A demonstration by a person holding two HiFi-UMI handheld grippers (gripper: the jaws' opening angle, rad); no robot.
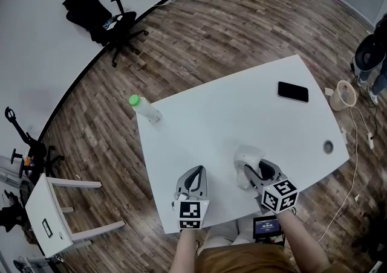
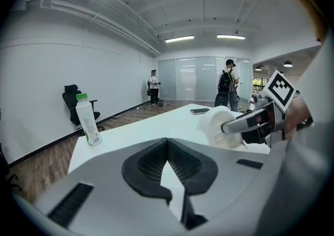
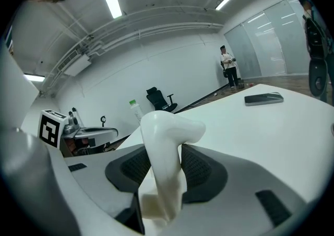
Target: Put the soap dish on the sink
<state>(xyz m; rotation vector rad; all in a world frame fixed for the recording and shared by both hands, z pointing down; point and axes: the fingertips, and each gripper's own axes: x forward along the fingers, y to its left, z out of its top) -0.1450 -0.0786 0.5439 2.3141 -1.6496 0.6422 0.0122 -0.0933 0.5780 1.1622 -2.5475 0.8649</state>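
The white soap dish [image 1: 247, 159] is a moulded plastic piece held just above the near part of the white table [image 1: 242, 109]. My right gripper [image 1: 254, 173] is shut on it, and in the right gripper view the soap dish [image 3: 167, 130] stands upright between the black pads. The left gripper view shows the same soap dish [image 2: 215, 125] at the right. My left gripper [image 1: 193, 177] hovers beside it near the table's front edge, shut and empty, its pads [image 2: 180, 164] meeting at the tip. No sink shows in any view.
A clear bottle with a green cap [image 1: 145, 109] stands at the table's left corner, and a black phone [image 1: 292, 91] lies at the far right. There is a cable hole [image 1: 328, 145] near the right edge. A black office chair [image 1: 106, 21] and a small white stand [image 1: 54, 211] are on the wooden floor.
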